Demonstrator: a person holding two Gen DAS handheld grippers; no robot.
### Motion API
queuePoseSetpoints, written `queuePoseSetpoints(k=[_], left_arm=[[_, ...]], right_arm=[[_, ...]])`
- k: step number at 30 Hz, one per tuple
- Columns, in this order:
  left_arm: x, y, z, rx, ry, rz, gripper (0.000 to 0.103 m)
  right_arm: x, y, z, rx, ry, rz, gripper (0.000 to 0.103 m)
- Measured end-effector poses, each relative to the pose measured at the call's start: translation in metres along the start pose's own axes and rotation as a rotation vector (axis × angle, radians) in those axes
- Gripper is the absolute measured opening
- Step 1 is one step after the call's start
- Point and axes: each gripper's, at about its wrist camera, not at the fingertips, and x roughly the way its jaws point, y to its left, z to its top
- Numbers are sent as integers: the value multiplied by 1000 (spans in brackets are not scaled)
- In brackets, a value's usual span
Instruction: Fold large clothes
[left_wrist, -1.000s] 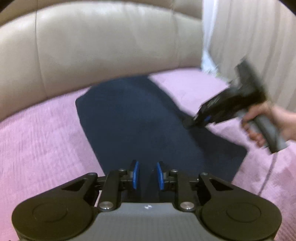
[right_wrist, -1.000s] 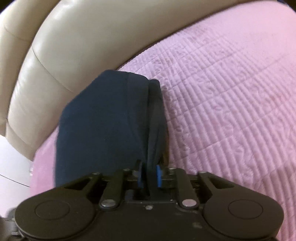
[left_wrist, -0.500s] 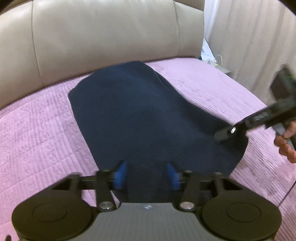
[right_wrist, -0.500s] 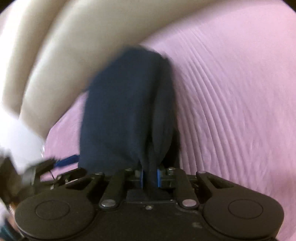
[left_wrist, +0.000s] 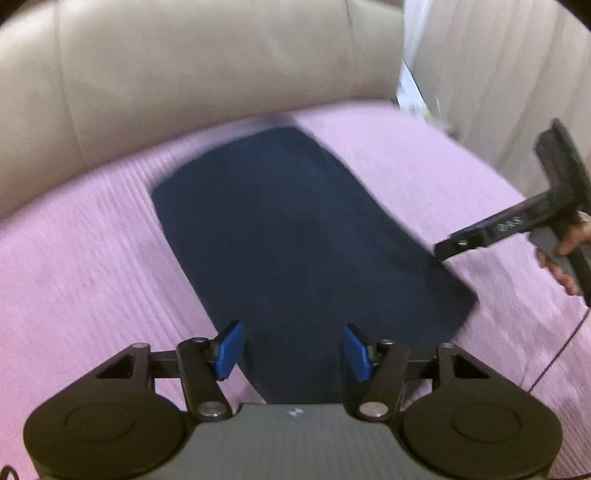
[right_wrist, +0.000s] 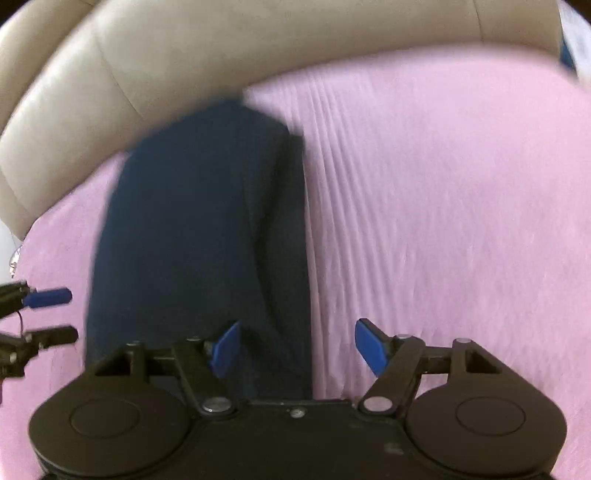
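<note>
Navy garment (left_wrist: 295, 229) lies flat below both wide-apart grippers (left_wrist: 291, 349) (right_wrist: 297, 349).

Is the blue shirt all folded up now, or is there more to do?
Mostly folded, it looks like. The navy garment lies as a flat, narrow, layered shape on the pink cover. Nothing is held now: the left gripper and right gripper have both just been opening, and their blue pads press on nothing. Left to do, I would guess: maybe one more fold across to make it shorter.
</note>
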Motion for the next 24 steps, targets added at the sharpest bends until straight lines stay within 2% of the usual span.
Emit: queuePoseSetpoints(k=[1, 3, 5, 7, 8, 9, 11, 12, 14, 16, 18, 21, 23, 24], left_arm=[[-4, 6, 11, -3, -43, 25, 71], [2, 16, 33, -2, -83, 75, 69], [23, 31, 54, -19, -74, 89, 62], [50, 45, 67, -44, -41, 107, 46], [63, 53, 71, -59, -36, 107, 44], [72, 59, 73, -83, -46, 90, 43], [89, 69, 79, -125, -56, 104, 43], [96, 72, 82, -125, -50, 127, 41], [116, 79, 87, -126, -9, 136, 39], [127, 79, 87, -89, -8, 142, 39], [132, 79, 88, -69, -16, 134, 38], [129, 90, 84, -125, -38, 83, 38], [114, 91, 79, -115, -81, 54, 39], [103, 90, 77, -104, -106, 46, 40]], right_arm=[[-8, 8, 13, -27, -41, 2, 84], [-14, 30, 41, -96, -114, 37, 86], [-2, 54, 67, -153, -152, 80, 89], [24, 76, 86, -209, -154, 105, 95], [43, 87, 94, -265, -141, 105, 95], [61, 95, 97, -324, -124, 80, 95], [103, 107, 102, -410, -108, -50, 95], [121, 104, 104, -403, -88, -74, 97], [149, 83, 111, -312, -51, -27, 103], [160, 65, 113, -291, -68, 3, 103], [162, 53, 115, -287, -72, -9, 103], [153, 30, 114, -178, -73, -36, 103], [144, 14, 119, -95, -61, -26, 102], [132, 15, 116, -96, -71, -36, 101]])
